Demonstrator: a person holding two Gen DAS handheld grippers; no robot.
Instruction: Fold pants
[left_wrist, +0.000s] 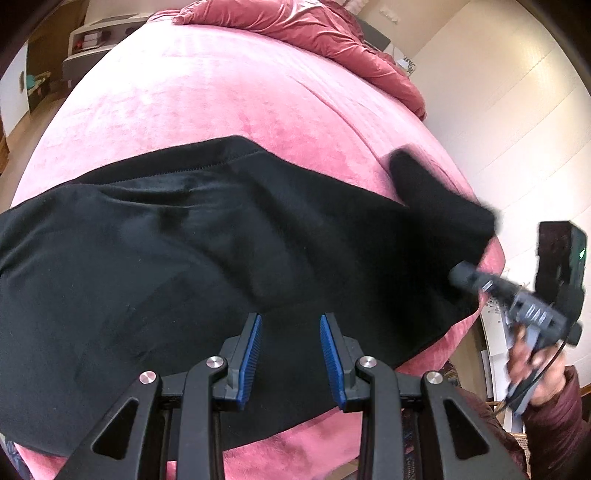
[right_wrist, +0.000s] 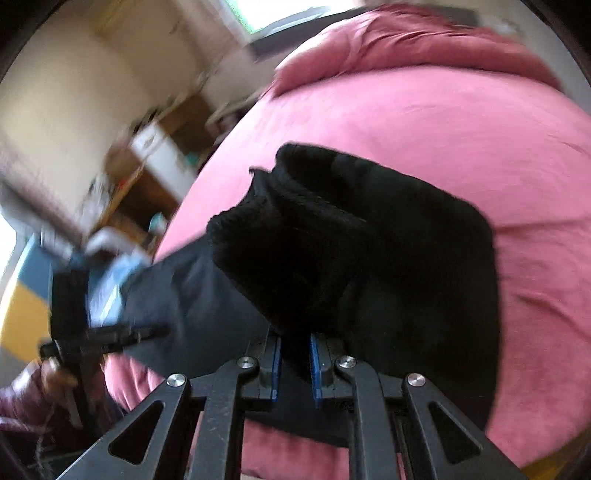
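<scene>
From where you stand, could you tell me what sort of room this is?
Most likely a bedroom. The pants lie on a wide bed with a pink cover, a rumpled duvet is bunched at its far end, and shelves stand beyond it.

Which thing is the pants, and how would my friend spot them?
Look for the big pink bed. Spread across its near part is a wide black cloth: those are the pants. They are the only black thing lying on the pink cover, and the right gripper is pinching one end of them.
</scene>
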